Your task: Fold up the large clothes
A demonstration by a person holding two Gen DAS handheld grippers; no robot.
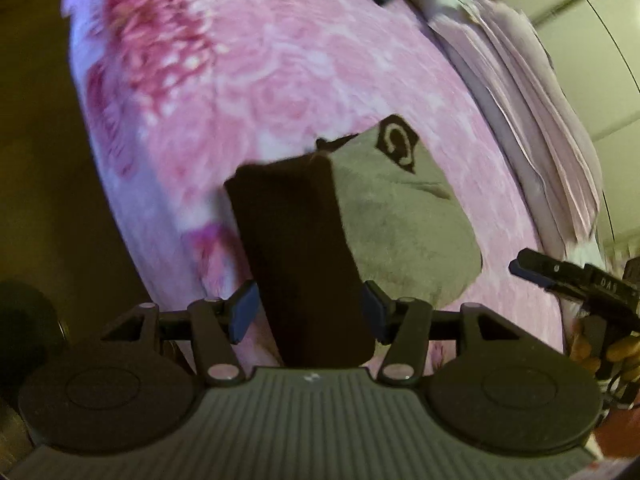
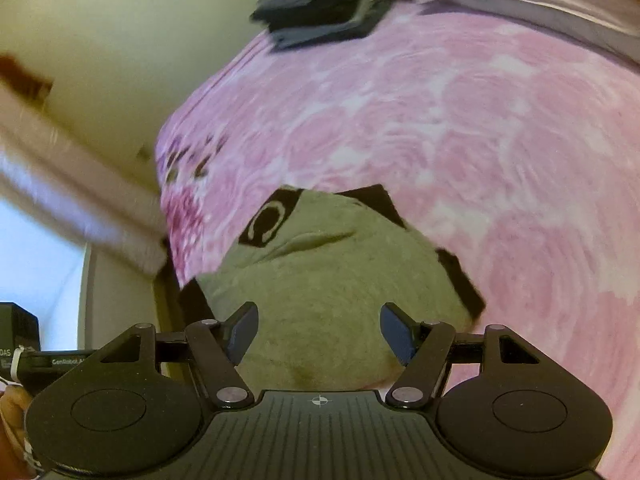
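Note:
A grey garment (image 1: 404,224) with black trim and a black logo patch (image 1: 396,142) lies folded on the pink flowered bedspread (image 1: 248,80). Its black sleeve part (image 1: 304,256) runs between the fingers of my left gripper (image 1: 308,312), which is open just above it. In the right wrist view, my right gripper (image 2: 320,332) is open over the near edge of the grey garment (image 2: 320,292), and the logo patch (image 2: 268,220) lies at the far left. The right gripper's tip (image 1: 560,280) shows at the right of the left wrist view.
A stack of dark folded clothes (image 2: 320,12) sits at the far end of the bedspread (image 2: 500,160). Folded lilac bedding (image 1: 520,100) lies along the bed's right side. The bed's edge drops to a dark floor (image 1: 36,140) on the left.

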